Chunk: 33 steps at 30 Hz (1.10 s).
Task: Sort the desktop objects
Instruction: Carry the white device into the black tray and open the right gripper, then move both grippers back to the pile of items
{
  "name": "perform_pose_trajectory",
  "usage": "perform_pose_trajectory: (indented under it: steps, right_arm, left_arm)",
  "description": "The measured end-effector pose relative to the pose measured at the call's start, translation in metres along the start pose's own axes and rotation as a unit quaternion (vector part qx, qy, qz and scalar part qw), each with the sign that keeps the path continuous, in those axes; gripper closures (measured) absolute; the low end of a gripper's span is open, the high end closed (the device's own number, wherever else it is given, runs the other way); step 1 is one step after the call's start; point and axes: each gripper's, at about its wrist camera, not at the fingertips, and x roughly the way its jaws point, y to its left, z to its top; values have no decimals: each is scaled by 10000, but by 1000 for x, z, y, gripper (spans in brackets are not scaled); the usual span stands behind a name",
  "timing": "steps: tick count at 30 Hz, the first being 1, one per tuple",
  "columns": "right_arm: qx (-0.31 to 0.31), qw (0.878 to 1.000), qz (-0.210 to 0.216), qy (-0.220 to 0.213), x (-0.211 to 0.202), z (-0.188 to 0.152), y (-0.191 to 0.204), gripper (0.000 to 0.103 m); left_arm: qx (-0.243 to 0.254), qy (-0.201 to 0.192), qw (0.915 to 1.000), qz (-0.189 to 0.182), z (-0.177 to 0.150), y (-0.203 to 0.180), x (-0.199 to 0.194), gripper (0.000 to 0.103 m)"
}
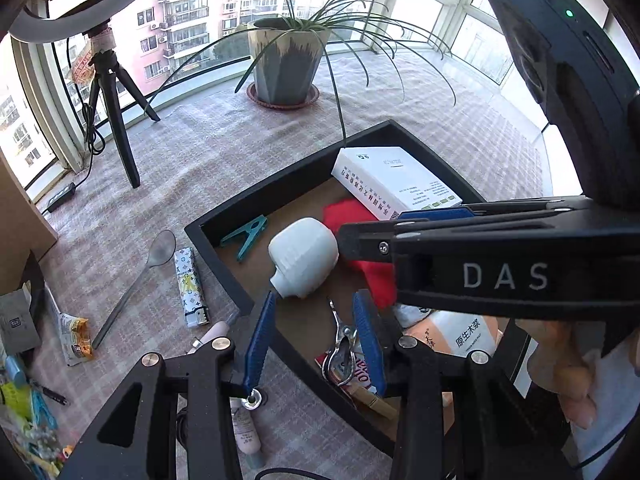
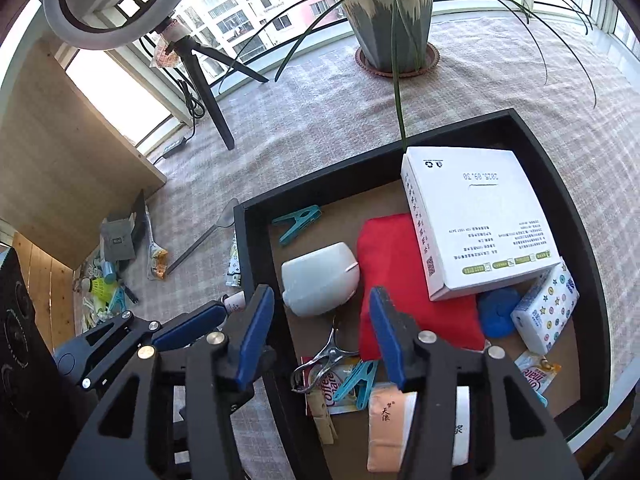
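the right gripper hangs over the near-left part of the black tray, its two blue-padded fingers spread apart with nothing between them but air; below the gap lie the white plastic bottle and a metal clip. the left gripper also points steeply down at the tray's near-left rim, its blue pads parted and released, nothing pressed between them; the bottle's neck lies just beyond its left pad and the metal clip lies in the gap, on the tray floor.

inside the tray, counted: one white bottle, one red cloth, one white printed carton, one blue round object half tucked under the carton, one starred tissue pack, two teal clothespins and, one metal clip, one wooden clothespin, two coffee-creamer sachets, partly covered, and one peach tissue pack cut off behind the right finger.

outside it on the checked tablecloth: one clear spoon, one patterned lighter, one pink tube mostly hidden by the left gripper, and a snack wrapper. the clutter at the far left edge is too small to sort out. one potted plant and one ring-light tripod stand behind. part of a hand shows at the right of the left wrist view.
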Motion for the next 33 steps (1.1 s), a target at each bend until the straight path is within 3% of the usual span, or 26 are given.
perform_pose_trajectory:
  steps: [7, 14, 19, 24, 29, 33]
  right_arm:
    - [-220, 9997, 104, 66, 6, 2, 26, 46]
    - [-813, 9962, 239, 224, 22, 1, 78, 45]
    - [-1186, 9916, 340, 397, 41, -1, 117, 45]
    - [-1508, 9865, 373, 513, 56, -1, 151, 45]
    - [-1765, 9818, 391, 574, 70, 2, 181, 45]
    - [-1875, 9785, 481, 707, 84, 5, 202, 45]
  left_arm:
    - [-476, -121, 9986, 193, -15, 44, -28, 65]
    - [-1097, -169, 9911, 731, -47, 117, -59, 64]
    - [-1794, -210, 9761, 1211, -76, 185, -89, 63]
    - [-2454, -304, 9556, 1603, -105, 245, -117, 62]
    - [-2969, -244, 9373, 1810, -128, 289, -126, 62]
    - [-3216, -192, 9278, 1882, -139, 311, -124, 62]
